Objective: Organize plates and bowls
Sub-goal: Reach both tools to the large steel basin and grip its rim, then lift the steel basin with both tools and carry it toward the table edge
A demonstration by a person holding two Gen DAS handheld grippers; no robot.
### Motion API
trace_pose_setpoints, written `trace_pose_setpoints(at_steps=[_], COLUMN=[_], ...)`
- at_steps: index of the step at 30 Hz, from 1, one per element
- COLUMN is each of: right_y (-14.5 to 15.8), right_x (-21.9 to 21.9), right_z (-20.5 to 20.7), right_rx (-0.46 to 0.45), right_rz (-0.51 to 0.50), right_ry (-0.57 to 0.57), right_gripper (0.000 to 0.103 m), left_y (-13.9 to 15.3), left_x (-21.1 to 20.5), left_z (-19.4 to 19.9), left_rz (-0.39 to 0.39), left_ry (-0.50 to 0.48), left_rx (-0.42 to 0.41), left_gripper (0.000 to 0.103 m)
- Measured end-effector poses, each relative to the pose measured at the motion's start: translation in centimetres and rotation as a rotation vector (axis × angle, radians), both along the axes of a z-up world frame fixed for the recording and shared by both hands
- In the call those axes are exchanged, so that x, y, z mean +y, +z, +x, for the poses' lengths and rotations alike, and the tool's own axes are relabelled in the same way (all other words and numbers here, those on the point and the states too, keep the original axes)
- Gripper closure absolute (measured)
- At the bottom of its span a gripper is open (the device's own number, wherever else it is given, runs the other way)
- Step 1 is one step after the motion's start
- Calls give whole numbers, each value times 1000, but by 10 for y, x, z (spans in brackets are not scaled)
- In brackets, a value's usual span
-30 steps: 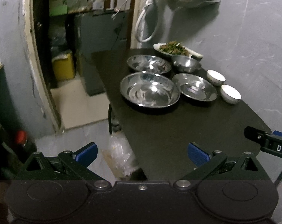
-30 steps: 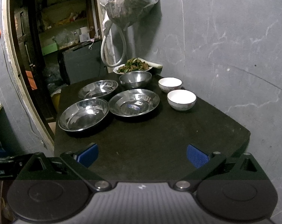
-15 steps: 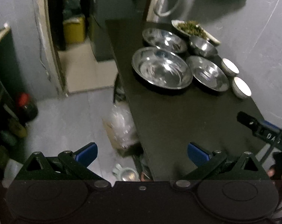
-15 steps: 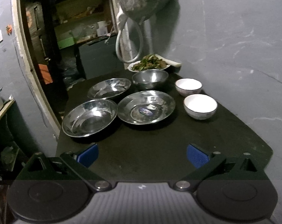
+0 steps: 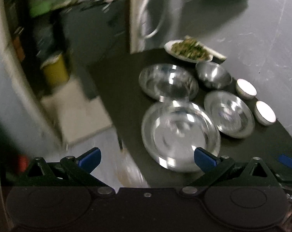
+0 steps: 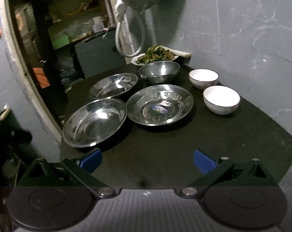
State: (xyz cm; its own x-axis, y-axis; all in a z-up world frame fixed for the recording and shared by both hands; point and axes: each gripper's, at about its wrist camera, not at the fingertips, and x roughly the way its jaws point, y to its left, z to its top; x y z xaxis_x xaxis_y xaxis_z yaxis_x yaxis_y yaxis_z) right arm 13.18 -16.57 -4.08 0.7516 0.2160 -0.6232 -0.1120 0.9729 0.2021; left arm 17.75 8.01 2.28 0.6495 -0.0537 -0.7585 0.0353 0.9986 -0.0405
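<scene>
Three shallow steel plates lie on a black table (image 6: 184, 147): a near left one (image 6: 94, 122) (image 5: 179, 133), a middle one (image 6: 159, 104) (image 5: 230, 114) and a far one (image 6: 114, 85) (image 5: 168, 82). A deep steel bowl (image 6: 159, 72) (image 5: 213, 74) stands behind them. Two white bowls (image 6: 221, 99) (image 6: 203, 78) stand at the right. My left gripper (image 5: 146, 157) is open and empty, over the table's left edge, close to the near plate. My right gripper (image 6: 147, 160) is open and empty above the table's front.
A white plate of green vegetables (image 6: 155, 56) sits at the table's back by the grey wall. A doorway (image 6: 39, 58) opens to the left. A yellow bin (image 5: 54, 70) stands on the floor beyond the table. A white hose and a bag (image 6: 130, 19) hang above.
The left gripper has swung forward and up toward the plates; its view is now blurred. The right gripper has moved closer to the dishes. Both stay open.
</scene>
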Motion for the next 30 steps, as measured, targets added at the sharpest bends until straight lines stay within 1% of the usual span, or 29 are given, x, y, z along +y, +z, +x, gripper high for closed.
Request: trace_pose_setpoints(at_steps=[2, 4, 6, 7, 9, 11, 13, 18, 24, 27, 30], right_y=[-2, -6, -9, -11, -11, -8, -3, -3, -6, -9, -9], right_x=[14, 31, 47, 55, 71, 85, 96, 112, 122, 126, 125], right_z=[10, 20, 28, 32, 41, 47, 52, 61, 69, 69, 70], right_rx=[3, 8, 19, 22, 54, 72, 70, 92, 128, 141, 141], right_rz=[-4, -16, -25, -18, -13, -7, -6, -6, -11, -16, -17], right_ry=[-51, -123, -210, -249, -319, -362, -396, -448, -464, -456, -444], right_gripper=[0, 0, 0, 0, 0, 0, 0, 0, 0, 0, 0], left_y=[-3, -7, -10, -10, -10, -11, -14, -25, -39, -44, -44], left_x=[12, 22, 31, 35, 43, 46, 50, 54, 55, 56, 58], left_z=[32, 64, 89, 101, 122, 136, 146, 159, 163, 163, 169], left_rz=[6, 5, 8, 9, -19, -19, -25, -37, -42, -40, -47], left_ry=[-89, -195, -279, -305, -354, -399, -431, -476, -513, -507, -477], left_rx=[-37, -54, -69, -61, -47, -44, -36, 3, 52, 60, 55], left_gripper=[1, 1, 1, 1, 1, 1, 1, 1, 1, 1, 1])
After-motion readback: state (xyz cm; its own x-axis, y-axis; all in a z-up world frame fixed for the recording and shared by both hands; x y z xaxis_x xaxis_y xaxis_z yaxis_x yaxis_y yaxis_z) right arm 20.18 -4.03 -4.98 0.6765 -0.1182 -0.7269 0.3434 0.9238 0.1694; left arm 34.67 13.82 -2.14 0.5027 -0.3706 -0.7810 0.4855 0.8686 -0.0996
